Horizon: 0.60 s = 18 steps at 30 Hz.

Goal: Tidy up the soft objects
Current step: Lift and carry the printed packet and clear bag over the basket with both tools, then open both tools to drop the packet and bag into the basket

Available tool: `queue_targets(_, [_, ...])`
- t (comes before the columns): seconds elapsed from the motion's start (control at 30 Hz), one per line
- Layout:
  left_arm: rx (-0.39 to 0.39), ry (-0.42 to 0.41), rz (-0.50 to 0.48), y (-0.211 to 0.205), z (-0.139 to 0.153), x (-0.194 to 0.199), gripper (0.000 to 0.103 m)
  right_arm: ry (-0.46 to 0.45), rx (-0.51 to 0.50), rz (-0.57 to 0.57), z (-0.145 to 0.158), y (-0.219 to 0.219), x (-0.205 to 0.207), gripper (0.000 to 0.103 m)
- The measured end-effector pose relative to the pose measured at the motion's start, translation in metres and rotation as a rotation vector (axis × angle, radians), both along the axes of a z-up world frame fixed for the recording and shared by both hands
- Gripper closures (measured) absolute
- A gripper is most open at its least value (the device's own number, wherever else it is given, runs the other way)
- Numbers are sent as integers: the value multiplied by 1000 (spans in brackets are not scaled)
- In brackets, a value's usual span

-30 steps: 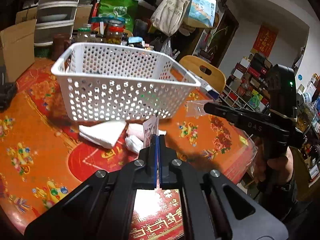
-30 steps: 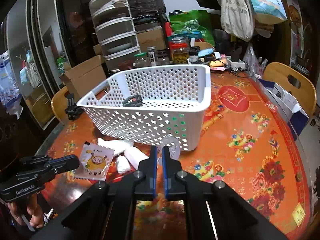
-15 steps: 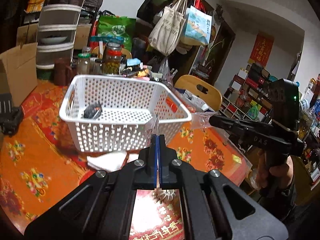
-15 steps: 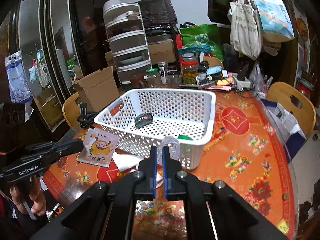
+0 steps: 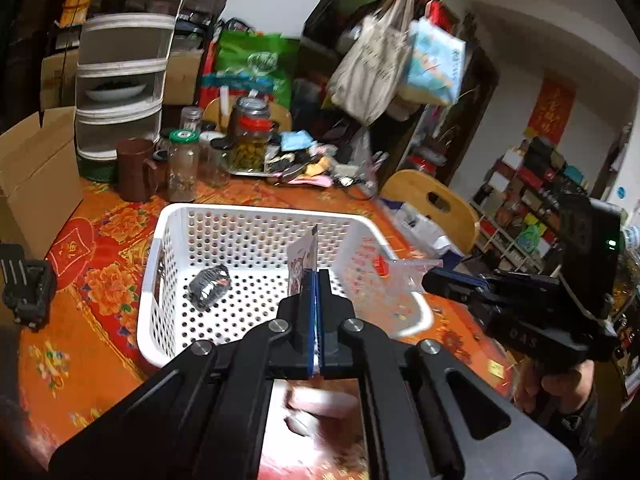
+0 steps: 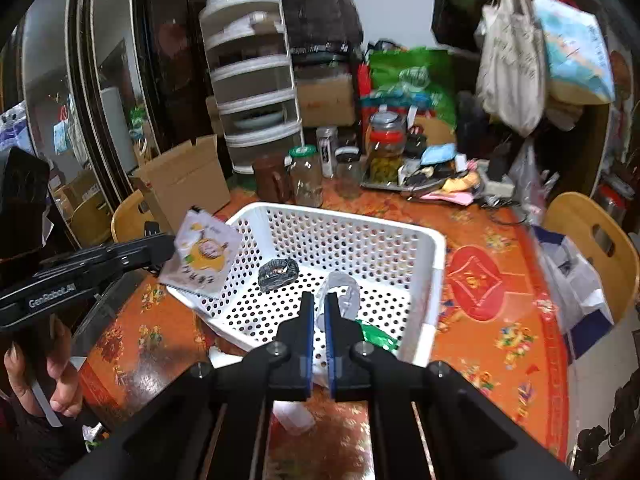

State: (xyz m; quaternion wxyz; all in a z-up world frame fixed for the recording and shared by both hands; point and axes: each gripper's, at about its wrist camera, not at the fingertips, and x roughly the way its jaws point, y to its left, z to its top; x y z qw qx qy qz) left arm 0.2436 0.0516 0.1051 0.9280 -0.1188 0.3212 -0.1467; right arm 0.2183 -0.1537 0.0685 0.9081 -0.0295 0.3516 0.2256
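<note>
We can't read the print on the sachet [image 6: 203,255], too small and soft. The white soft items [image 5: 320,404] under the left gripper [image 5: 316,276] are smeared by blur, mostly hidden behind its body. The clear bag [image 6: 340,296] in the right gripper [image 6: 319,300] hides part of the basket [image 6: 434,248] floor; its contents can't be told. The green packet [image 6: 376,336] is half covered.

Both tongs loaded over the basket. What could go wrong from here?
1. The left tongs pinch only an edge of the cartoon packet, which hangs at the white basket rim; it may land outside.
2. The clear bag in the right tongs is limp and could cling to the pads.
</note>
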Motion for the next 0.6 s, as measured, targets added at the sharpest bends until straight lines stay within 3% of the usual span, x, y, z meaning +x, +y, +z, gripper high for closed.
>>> queue_targets(0.3, [137,207,37,-18,-59,98,103,168,-79,-6,-50,37,86,100])
queue_targets(0.6, [216,355,59,-20,-102,141,103,288,-133,-18,-90,50,127,100])
